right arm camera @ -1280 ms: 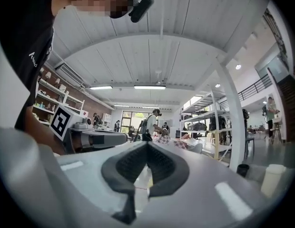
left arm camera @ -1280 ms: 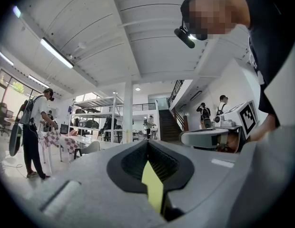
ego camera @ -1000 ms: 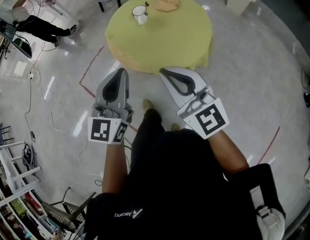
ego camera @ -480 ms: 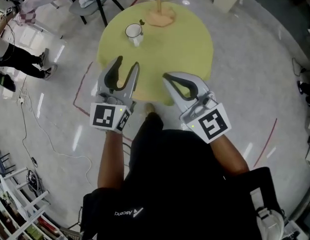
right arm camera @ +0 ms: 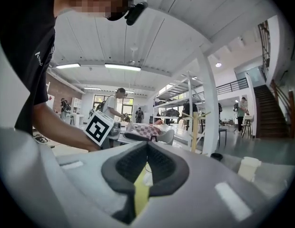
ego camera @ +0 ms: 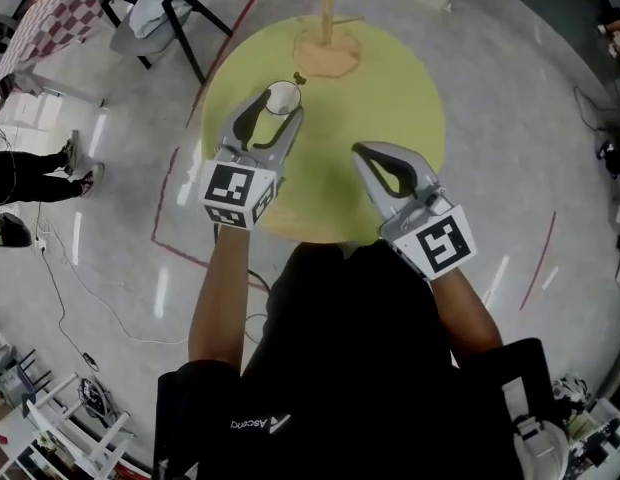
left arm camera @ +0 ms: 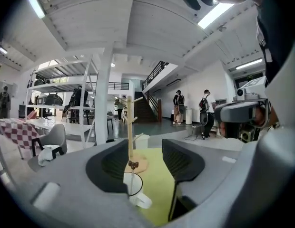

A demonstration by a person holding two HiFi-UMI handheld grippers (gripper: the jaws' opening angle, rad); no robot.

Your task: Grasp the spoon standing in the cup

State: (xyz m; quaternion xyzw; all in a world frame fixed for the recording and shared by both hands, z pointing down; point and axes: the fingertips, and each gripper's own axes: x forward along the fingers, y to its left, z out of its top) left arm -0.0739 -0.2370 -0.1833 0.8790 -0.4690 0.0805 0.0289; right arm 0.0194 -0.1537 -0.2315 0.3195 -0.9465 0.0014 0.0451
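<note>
Since the earlier frames, both grippers have advanced from the near edge to a position over the round yellow-green table, and the left gripper has reached the cup.

1. Table: occupies the centre of the head view. In the left gripper view, its surface shows between the jaws.
2. Wooden peg stand: upright on its flat base at the far side of the table, beyond the cup. It is also in the left gripper view.
3. Left gripper: jaws wide apart, holding nothing. The cup lies in the gap between the jaw tips; contact cannot be confirmed.
4. Right gripper: over the near right part of the table, well apart from the cup. Its own view shows the jaw tips together with nothing between them.
5. White cup: upright on the left part of the table.
6. Spoon: stands in the cup, dark handle end uppermost, ungrasped
</note>
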